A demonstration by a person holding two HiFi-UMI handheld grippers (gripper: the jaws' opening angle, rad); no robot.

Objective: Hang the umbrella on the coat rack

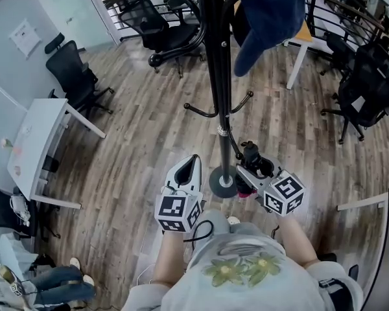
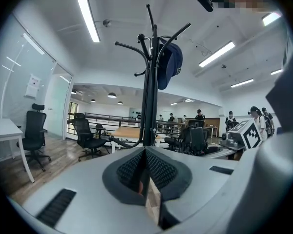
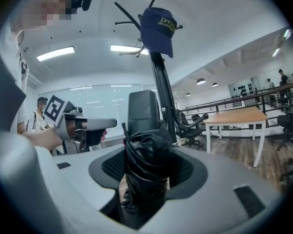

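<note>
A folded black umbrella (image 3: 145, 179) stands upright between the jaws of my right gripper (image 3: 147, 165), which is shut on it. In the head view the umbrella (image 1: 250, 153) and right gripper (image 1: 249, 168) sit just right of the coat rack's round base (image 1: 223, 184). The black coat rack (image 1: 214, 76) rises straight ahead, with curved hooks low on the pole and a dark blue cap (image 1: 269, 18) hung near the top. My left gripper (image 1: 191, 167) is just left of the base, shut and holding nothing. From the left gripper (image 2: 145, 152) the rack (image 2: 147, 82) stands directly in front.
Black office chairs (image 1: 74, 76) stand around on the wood floor. A white desk (image 1: 35, 141) is at the left and a wooden-topped table (image 1: 305, 37) at the back right. A black railing (image 1: 350, 8) runs behind. Several people (image 2: 256, 118) stand far off.
</note>
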